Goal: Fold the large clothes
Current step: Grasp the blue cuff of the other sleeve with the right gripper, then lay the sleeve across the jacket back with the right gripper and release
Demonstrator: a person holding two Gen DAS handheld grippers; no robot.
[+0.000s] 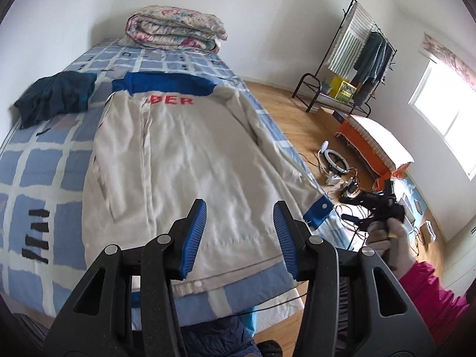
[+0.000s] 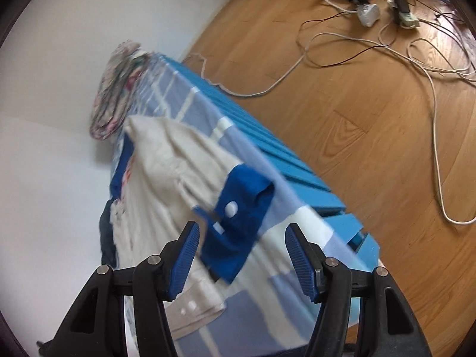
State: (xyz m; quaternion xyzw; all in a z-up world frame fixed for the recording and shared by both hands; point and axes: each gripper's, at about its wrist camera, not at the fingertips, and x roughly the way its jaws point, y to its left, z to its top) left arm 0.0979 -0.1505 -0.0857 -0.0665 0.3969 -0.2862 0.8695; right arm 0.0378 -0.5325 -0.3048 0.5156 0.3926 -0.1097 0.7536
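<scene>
the beige jacket [image 1: 178, 160] lies flat along the bed [image 1: 41, 160], collar toward 12 o'clock. left gripper [image 1: 239, 238] hovers over its hem, fingers apart, empty. only the right wrist view shows the right gripper [image 2: 241, 255] spread wide just short of the blue cuff [image 2: 238, 208]; the left view alone shows the dark garment [image 1: 56, 95] at 10 o'clock.

One bed [image 1: 44, 160] carries one cream coat [image 1: 178, 160], one dark garment [image 1: 56, 95] at ten o'clock and one folded quilt [image 1: 175, 28] at twelve. Two tongs: the left tongs [image 1: 239, 238] and the right tongs [image 2: 242, 263], each with two blue pads. At two o'clock stands one clothes rack [image 1: 351, 59]; one ring light [image 1: 334, 157] lies on the floor.
</scene>
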